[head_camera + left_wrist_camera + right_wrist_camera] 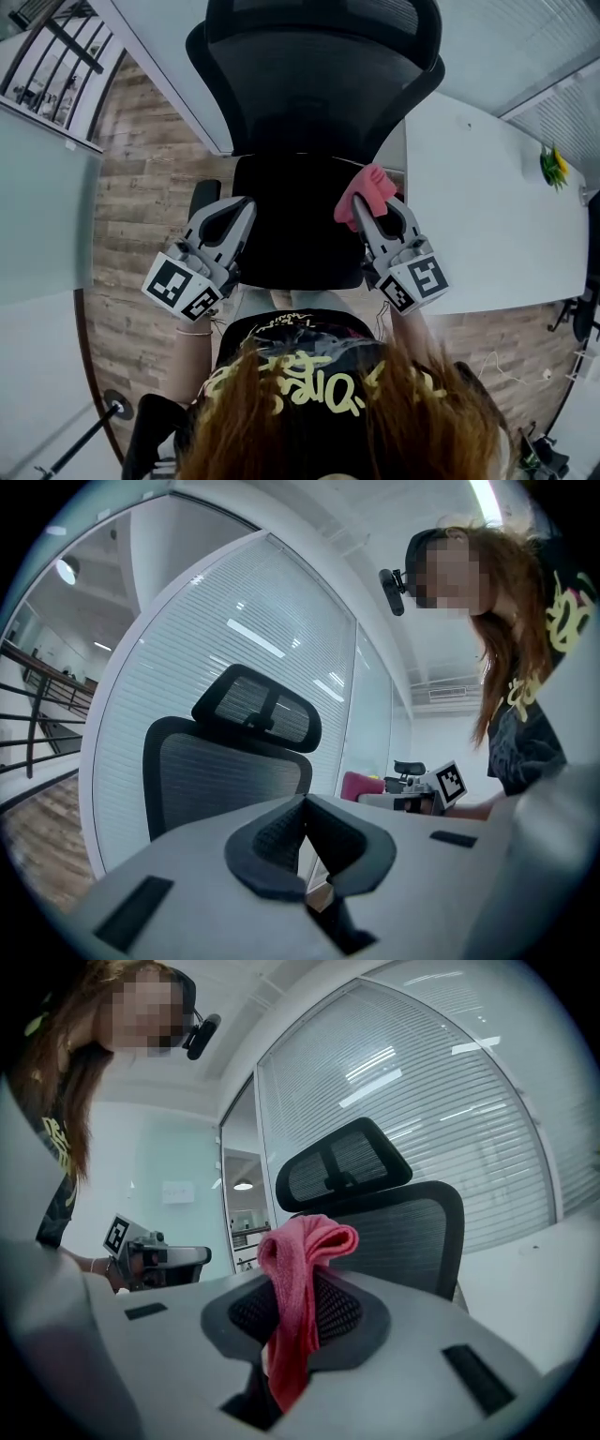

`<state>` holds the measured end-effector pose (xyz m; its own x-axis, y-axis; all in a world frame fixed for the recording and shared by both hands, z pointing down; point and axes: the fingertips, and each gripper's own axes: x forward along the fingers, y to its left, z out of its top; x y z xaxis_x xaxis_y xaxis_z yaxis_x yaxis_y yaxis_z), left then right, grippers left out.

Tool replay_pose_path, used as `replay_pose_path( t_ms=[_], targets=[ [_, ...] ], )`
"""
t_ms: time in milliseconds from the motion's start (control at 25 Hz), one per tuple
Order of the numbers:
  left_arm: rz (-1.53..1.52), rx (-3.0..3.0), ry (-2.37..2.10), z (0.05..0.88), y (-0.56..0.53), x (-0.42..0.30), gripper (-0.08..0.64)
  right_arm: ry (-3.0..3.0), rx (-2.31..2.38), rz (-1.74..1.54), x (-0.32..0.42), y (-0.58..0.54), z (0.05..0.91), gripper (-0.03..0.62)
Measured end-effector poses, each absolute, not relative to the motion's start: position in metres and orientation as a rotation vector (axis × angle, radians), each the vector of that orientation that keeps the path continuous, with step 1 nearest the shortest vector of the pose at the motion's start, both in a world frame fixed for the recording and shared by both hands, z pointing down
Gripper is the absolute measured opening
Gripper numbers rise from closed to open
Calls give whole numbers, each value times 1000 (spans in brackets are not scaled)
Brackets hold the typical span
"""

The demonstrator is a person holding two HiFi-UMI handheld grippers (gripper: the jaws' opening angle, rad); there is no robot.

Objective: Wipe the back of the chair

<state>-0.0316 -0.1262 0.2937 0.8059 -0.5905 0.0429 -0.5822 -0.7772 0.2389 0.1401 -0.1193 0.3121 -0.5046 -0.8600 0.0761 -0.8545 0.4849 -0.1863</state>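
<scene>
Right claw (375,211), clamped on a crumpled pink cloth (366,190), should press flat, overlapping strokes across the black mesh chair back (319,84) at 12 o'clock; left claw (240,214) closed, empty.

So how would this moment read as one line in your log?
left tool: shut, empty | right tool: shut on pink cloth | chair back: not yet touched

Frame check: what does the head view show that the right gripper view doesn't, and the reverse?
Only the head view: the chair's seat, the wood floor and a black railing. Only the right gripper view: the head camera the person wears, and how the pink cloth hangs pinched in the jaws of the right gripper. Both: the mesh chair back, the cloth, the left gripper.
</scene>
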Motion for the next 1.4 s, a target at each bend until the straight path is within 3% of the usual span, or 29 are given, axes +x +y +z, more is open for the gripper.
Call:
replay_pose_path(
  t_ms=[320, 1040, 1400],
  targets=[
    [-18, 2756, -798, 302, -145, -45, -8, 2582, -1683, -352, 133, -127, 320, 67],
    [34, 2669, -916, 326, -147, -58, -8, 2142, -2414, -503, 262, -265, 473, 67],
    [41, 2618, -997, 341, -148, -50, -8, 2070, -2529, -513, 288, -301, 511, 66]
  ],
)
